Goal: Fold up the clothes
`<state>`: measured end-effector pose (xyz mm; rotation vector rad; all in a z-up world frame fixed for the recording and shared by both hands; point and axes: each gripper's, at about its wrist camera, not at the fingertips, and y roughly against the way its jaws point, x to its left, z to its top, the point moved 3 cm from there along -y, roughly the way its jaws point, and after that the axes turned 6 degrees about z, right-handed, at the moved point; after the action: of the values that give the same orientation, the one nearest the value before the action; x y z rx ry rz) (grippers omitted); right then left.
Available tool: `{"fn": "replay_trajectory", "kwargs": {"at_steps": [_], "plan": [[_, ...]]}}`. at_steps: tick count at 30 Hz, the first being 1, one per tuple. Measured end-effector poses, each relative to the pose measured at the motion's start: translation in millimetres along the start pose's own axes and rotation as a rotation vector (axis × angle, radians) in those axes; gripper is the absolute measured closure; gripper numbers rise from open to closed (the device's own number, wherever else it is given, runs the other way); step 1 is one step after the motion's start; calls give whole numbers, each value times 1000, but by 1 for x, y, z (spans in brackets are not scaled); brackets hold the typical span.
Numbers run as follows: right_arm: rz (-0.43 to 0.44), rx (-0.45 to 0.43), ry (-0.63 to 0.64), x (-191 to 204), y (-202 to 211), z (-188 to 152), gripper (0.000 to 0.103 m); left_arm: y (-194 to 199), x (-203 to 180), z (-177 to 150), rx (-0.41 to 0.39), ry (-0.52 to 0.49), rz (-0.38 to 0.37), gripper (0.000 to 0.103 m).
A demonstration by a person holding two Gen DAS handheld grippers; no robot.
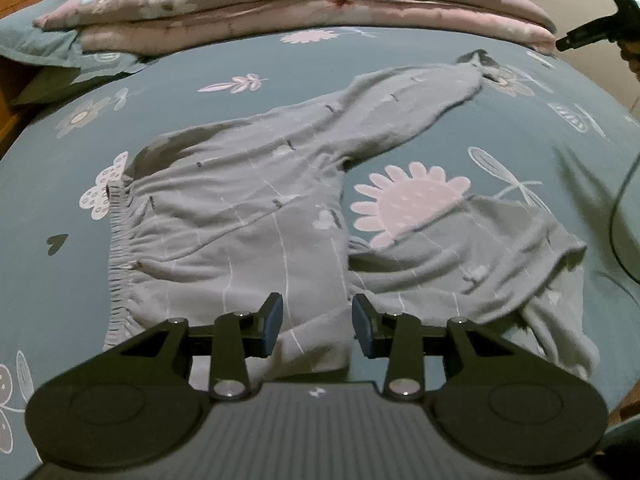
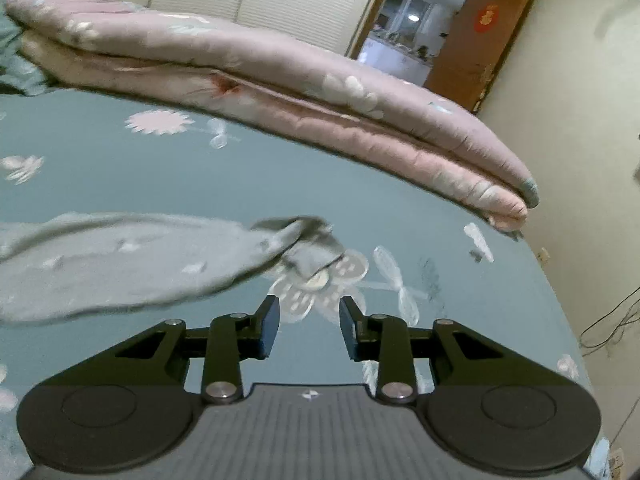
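Both sets of fingers spread, empty — left gripper (image 1: 316, 326) over trousers (image 1: 240, 216); right gripper (image 2: 308, 328) near cuff (image 2: 308, 240) — smooth legs flat before folding.

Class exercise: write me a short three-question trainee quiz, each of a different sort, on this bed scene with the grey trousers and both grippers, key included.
1. True or false: the left gripper is clamping the grey trousers.
2. Which lies at the far end of the bed sheet? A) folded pink quilt B) a suitcase C) a laundry basket
3. Fill in: the right gripper holds ____.

Key: 1 false, fingers apart above the cloth; 2 A; 3 nothing.
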<state>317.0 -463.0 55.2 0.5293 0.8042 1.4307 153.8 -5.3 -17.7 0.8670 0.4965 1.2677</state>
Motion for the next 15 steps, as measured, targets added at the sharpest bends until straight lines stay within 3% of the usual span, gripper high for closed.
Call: {"fn": "replay_trajectory", "kwargs": {"at_steps": [7, 15], "plan": [[-13, -31, 51, 32, 72, -42, 65, 17, -2, -30, -50, -77, -6, 63], [32, -76, 77, 63, 165, -91, 65, 33, -11, -70, -153, -165, -5, 63]]}}
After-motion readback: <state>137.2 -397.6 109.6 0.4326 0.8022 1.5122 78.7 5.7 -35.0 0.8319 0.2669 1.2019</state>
